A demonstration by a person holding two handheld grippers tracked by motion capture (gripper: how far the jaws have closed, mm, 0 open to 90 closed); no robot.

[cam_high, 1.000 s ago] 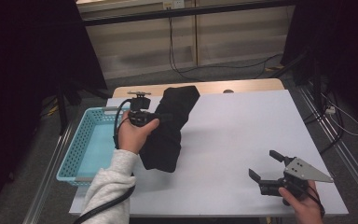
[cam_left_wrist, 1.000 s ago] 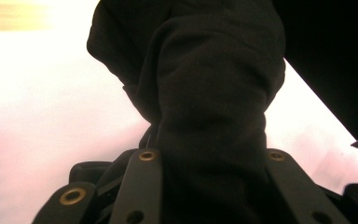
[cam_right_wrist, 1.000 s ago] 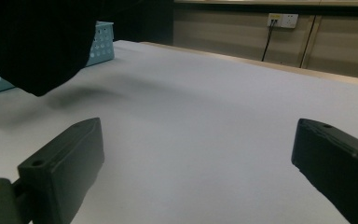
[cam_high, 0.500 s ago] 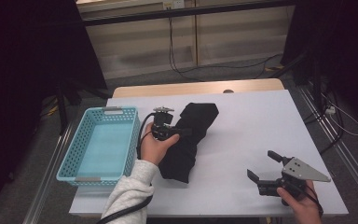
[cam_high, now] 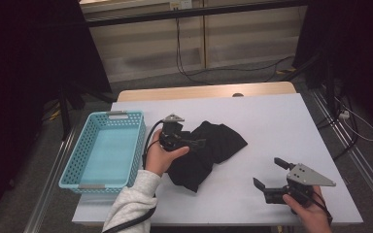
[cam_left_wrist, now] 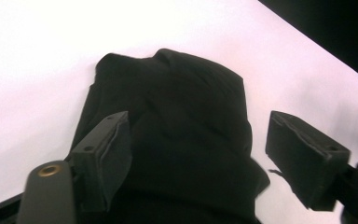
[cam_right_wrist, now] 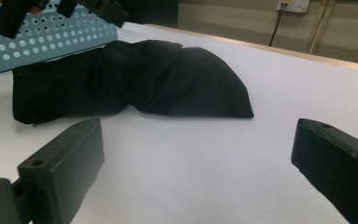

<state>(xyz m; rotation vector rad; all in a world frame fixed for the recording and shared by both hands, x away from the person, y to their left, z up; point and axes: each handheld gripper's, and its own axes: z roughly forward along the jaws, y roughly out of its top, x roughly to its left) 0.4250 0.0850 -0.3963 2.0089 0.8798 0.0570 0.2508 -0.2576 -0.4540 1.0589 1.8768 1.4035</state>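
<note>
1 black cloth [cam_high: 206,150] lies beneath the just-spread left tool [cam_high: 190,142]; right tool [cam_high: 268,173] spread.

- A lab or recording studio set up for filming, not a home.
- Black curtains [cam_high: 24,73] hang at both sides and close off the working area.
- The bench [cam_high: 272,126] has a plain white top over a wooden board, framed by metal rails [cam_high: 340,141] along its edges.
- Cables [cam_high: 184,53] run down from a wall socket [cam_high: 175,5] and lie loose on the grey carpeted floor [cam_high: 252,73].
- A person's hand holds an instrumented claw [cam_high: 272,174] with a grey tracking plate.
</note>
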